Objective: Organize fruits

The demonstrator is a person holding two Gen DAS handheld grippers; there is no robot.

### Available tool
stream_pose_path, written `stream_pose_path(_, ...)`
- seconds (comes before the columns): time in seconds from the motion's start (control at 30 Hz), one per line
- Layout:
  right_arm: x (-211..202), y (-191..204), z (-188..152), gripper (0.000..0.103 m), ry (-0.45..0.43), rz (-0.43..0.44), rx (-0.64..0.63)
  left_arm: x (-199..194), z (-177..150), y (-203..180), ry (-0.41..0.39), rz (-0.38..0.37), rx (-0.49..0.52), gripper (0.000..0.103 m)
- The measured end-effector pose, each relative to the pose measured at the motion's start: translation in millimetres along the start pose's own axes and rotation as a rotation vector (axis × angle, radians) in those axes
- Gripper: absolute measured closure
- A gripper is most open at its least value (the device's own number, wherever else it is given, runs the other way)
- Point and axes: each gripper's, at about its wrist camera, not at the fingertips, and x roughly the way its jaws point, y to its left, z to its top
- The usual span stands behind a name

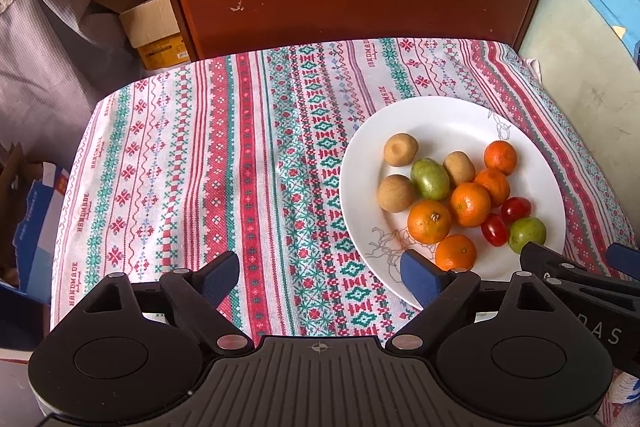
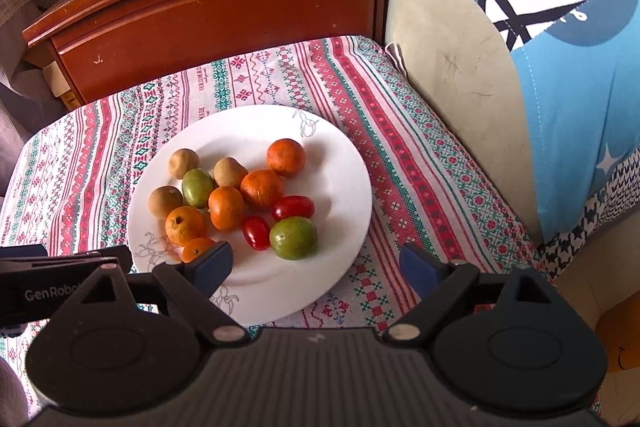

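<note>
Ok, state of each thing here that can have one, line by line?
left tongs: open, empty, above the cloth
right tongs: open, empty, over the plate's near rim
white plate: flat on the cloth, holding all the fruit
oranges: five, unpeeled
cherry tomatoes: two, whole
cabinet drawer: closed

plate (image 2: 344, 163) white | tangerines (image 2: 262, 189) orange | tomatoes (image 2: 293, 207) red | tablecloth (image 1: 200, 167) red-green patterned
</note>
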Motion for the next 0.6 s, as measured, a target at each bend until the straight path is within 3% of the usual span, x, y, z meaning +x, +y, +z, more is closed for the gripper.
stream_pose_path(0.6,7.1,4.0,1.4,0.013,0.005,0.006,-0.013,4.4,1.6,1.7,-0.015,0.033,-0.001,0.014)
